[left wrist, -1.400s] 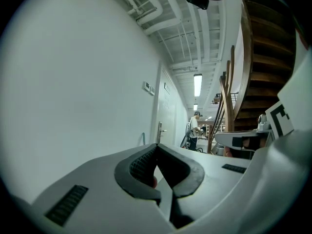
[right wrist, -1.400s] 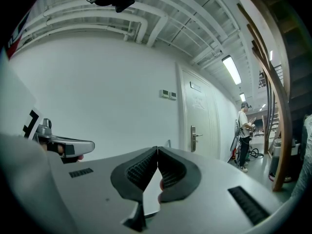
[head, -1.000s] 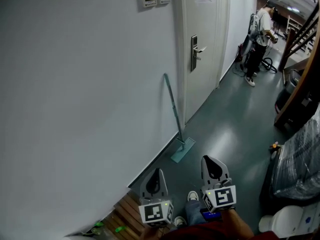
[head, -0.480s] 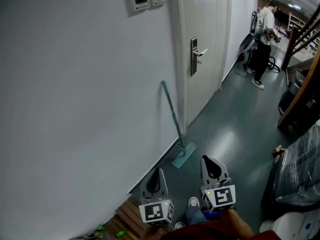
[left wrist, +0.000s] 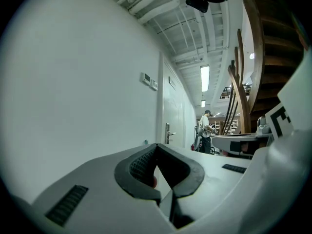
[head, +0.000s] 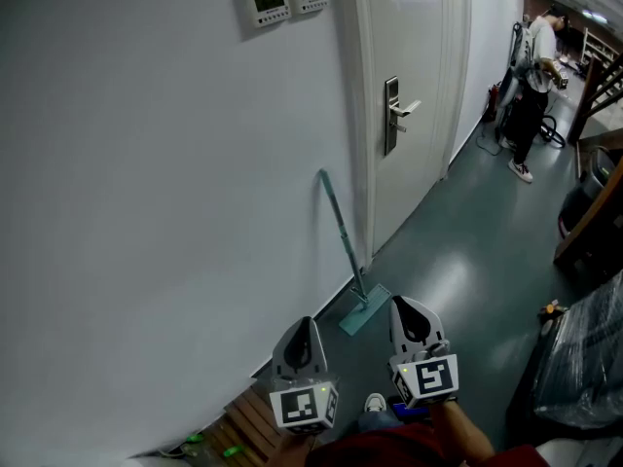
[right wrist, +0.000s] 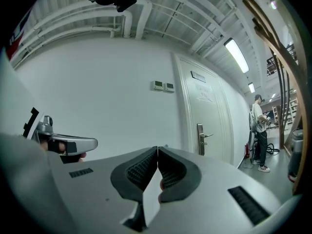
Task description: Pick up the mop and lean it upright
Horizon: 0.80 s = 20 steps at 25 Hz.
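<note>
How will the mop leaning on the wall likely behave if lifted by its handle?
The mop has a long thin handle, so it is probably stiff and light. Its flat head meets the handle at an angle, so it may swing. Gripped high, the handle could tilt sideways along the smooth wall.
</note>
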### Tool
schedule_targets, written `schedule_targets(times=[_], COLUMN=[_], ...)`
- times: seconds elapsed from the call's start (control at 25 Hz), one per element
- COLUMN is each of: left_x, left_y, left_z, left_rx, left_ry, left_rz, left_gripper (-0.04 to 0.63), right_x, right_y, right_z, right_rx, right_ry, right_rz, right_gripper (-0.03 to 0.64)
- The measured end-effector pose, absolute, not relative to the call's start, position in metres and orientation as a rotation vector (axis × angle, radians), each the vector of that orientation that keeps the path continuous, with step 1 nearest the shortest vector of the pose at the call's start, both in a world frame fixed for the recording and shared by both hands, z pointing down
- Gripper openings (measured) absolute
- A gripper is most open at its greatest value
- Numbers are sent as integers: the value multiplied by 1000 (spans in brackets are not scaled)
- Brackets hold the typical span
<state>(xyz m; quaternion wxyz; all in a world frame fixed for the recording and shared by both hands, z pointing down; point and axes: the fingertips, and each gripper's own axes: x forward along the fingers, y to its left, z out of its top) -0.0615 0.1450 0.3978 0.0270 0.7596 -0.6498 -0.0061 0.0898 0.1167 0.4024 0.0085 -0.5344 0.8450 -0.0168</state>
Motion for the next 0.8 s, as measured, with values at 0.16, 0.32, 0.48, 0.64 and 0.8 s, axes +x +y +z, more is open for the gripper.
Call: schedule_targets(times=[0.16,0.32,0.48,0.64,0.8], left_x=[-46,-34,-30,-30,-35], left_y=[116,97,84,66,44], left_z=[394,391,392,396,403], left_rx=[2349,2341,2324,2315,2323], left_ry=[-2028,-2045,-2058,-2053,-2036], left_rz=[-23,-32,-45,-47,-54], left_gripper=[14,14,14,14,14], right_x=[102,111,114,112,107], right_y=[87,68,53,37,16], right_z=[397,403,404,412,419], right_rx=[-1651,-1611,-1594,-1595,-1613], right_ry=[2652,2670,2689,2705,2701], right_rz=[-49,-54,-54,-69,-70], right_gripper=[17,17,17,17,17])
